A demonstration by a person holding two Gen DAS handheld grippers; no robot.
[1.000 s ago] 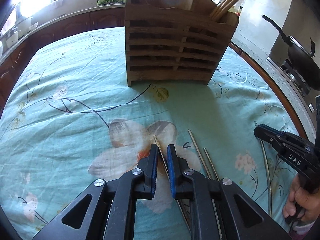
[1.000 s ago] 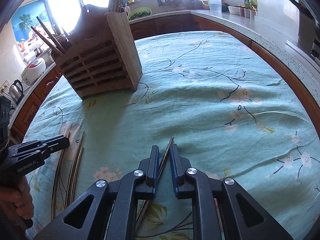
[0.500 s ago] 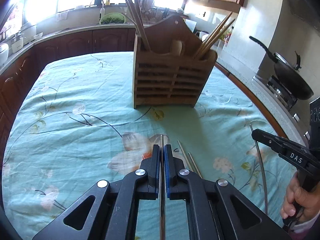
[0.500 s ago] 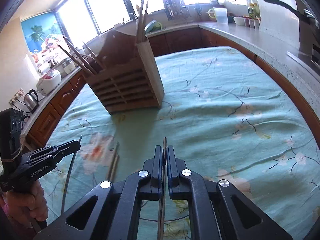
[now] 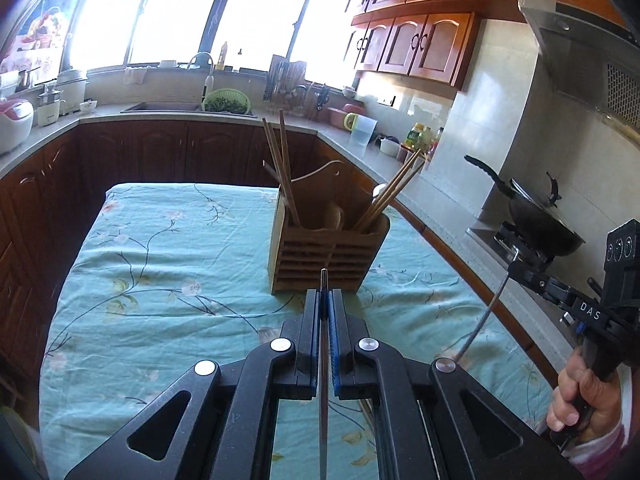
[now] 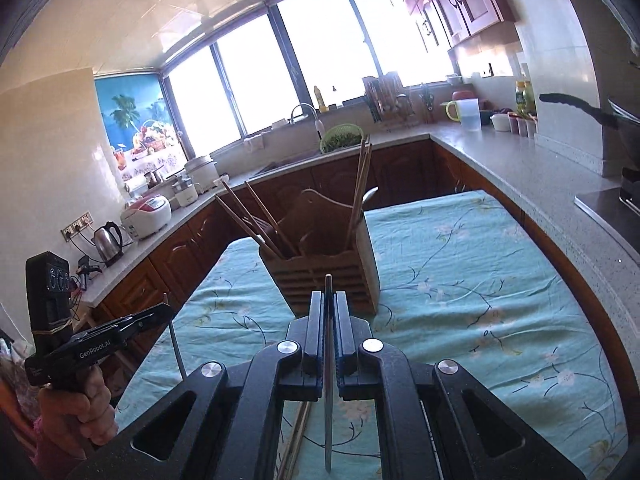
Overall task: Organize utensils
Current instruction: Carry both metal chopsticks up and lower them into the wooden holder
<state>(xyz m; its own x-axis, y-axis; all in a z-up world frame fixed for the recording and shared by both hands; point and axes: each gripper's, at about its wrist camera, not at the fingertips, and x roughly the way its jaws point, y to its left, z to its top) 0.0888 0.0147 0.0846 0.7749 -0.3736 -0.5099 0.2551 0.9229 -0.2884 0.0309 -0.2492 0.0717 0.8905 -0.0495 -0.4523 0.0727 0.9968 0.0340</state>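
My left gripper (image 5: 325, 312) and right gripper (image 6: 329, 314) each pinch one metal chopstick (image 5: 323, 380) aloft, short of the wooden holder (image 5: 326, 254) on the tablecloth (image 5: 168, 264); such thin, slick rods could swivel or slip; either might miss its compartment.

Left wrist view: looks forward along the left gripper (image 5: 325, 304), from above the near end of the table (image 5: 168, 264), facing the far window.
Right wrist view: same direction, from further right, along the right gripper (image 6: 329, 306).
Shared: wooden holder (image 5: 326, 252) mid-table, near; each view shows the other gripper at its edge.
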